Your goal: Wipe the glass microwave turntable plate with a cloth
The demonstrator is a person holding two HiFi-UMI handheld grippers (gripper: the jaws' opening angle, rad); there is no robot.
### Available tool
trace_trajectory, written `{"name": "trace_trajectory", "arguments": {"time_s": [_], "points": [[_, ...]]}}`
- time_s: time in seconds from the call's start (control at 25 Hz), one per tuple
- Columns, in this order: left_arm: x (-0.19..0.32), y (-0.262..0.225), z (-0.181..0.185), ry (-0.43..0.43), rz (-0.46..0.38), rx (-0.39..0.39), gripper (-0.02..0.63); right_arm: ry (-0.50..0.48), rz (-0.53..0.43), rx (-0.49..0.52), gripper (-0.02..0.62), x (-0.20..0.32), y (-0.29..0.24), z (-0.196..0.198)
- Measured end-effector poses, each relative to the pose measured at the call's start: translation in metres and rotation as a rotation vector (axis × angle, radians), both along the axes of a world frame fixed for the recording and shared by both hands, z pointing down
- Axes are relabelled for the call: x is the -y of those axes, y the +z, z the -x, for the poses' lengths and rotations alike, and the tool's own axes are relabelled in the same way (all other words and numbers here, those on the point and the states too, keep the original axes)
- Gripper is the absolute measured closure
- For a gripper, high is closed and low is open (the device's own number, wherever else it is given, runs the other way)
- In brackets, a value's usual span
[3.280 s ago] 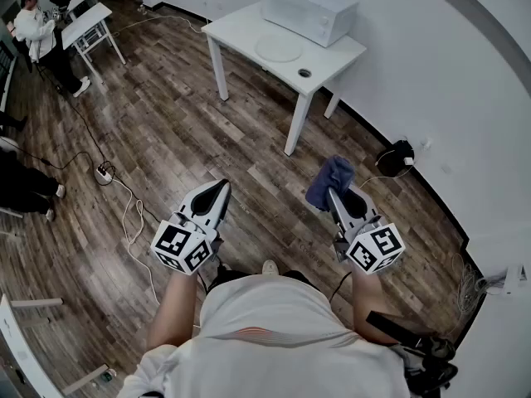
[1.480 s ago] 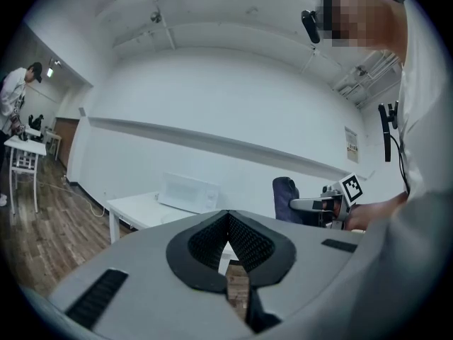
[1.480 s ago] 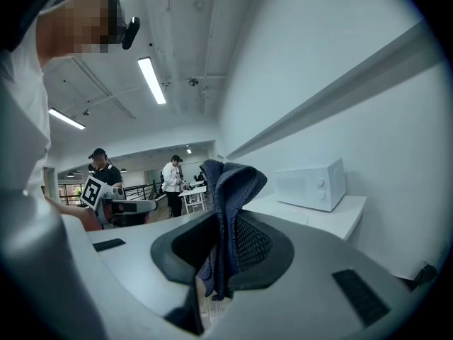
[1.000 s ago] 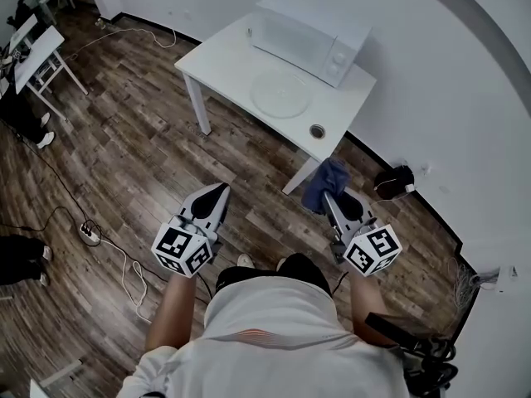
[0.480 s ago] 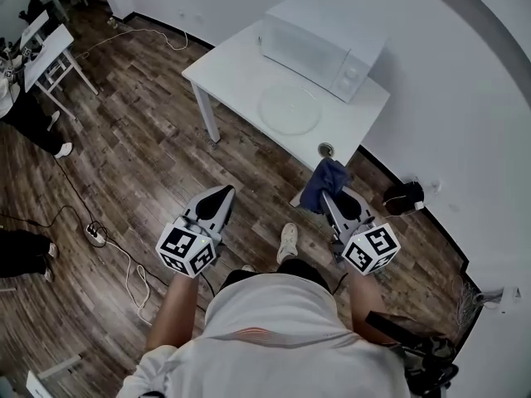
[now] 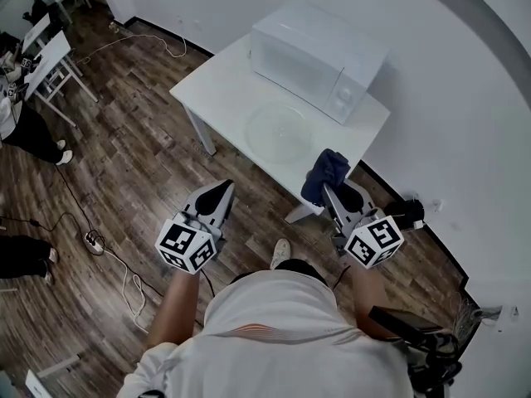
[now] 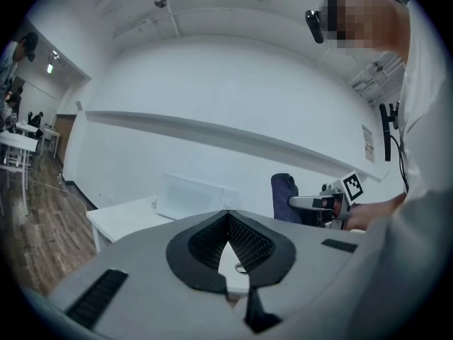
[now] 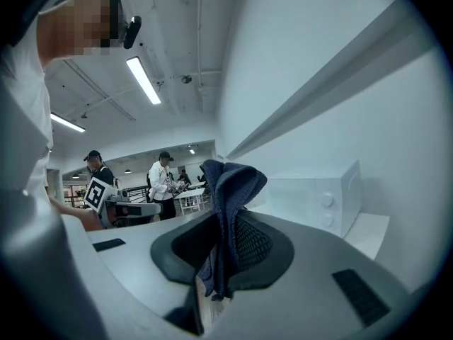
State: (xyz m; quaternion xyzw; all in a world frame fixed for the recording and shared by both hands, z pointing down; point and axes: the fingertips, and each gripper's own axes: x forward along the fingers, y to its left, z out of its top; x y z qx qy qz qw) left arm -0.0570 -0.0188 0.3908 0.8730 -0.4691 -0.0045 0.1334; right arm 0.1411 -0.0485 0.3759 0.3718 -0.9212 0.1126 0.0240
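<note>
The head camera is looking steeply down. Cameras on the left tool (image 6: 221,187) and right tool (image 6: 329,191) are facing level, sharing the microwave (image 6: 319,52).

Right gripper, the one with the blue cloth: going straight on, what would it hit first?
Probably the microwave, after passing over the glass plate on the table; its height is unclear, so it might miss.

A white worktop (image 6: 217,81) stands on a wooden floor (image 6: 141,156) with its far side against the wall. The white microwave (image 6: 319,60) sits at the back of it, door and knobs facing forward. Just in front of the microwave lies the glass turntable plate (image 6: 280,131), flat on the surface (clear, so only faintly outlined). The worktop left of the microwave is bare.
</note>
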Motion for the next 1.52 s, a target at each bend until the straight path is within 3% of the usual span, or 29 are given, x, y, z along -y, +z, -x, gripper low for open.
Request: {"name": "trace_trajectory", "arguments": {"time_s": [0.44,0.72,1.08,1.52], "points": [[0.077,0.004,-0.039,-0.059,0.016,0.042,0.595,-0.067,0.025,0.056,0.534,0.091,0.012,-0.030],[0.107,0.011,-0.046,-0.055,0.052,0.070,0.595,-0.062,0.066,0.099,0.534,0.115,0.027,-0.034],[0.159,0.031,-0.048,0.095,0.063,0.029,0.595,0.102,0.106,0.056,0.534,0.142,0.041,-0.038],[0.247,0.038,0.013,0.264,0.074,0.013,0.595,0.273,0.134,0.031,0.534,0.190,0.043,0.022]]}}
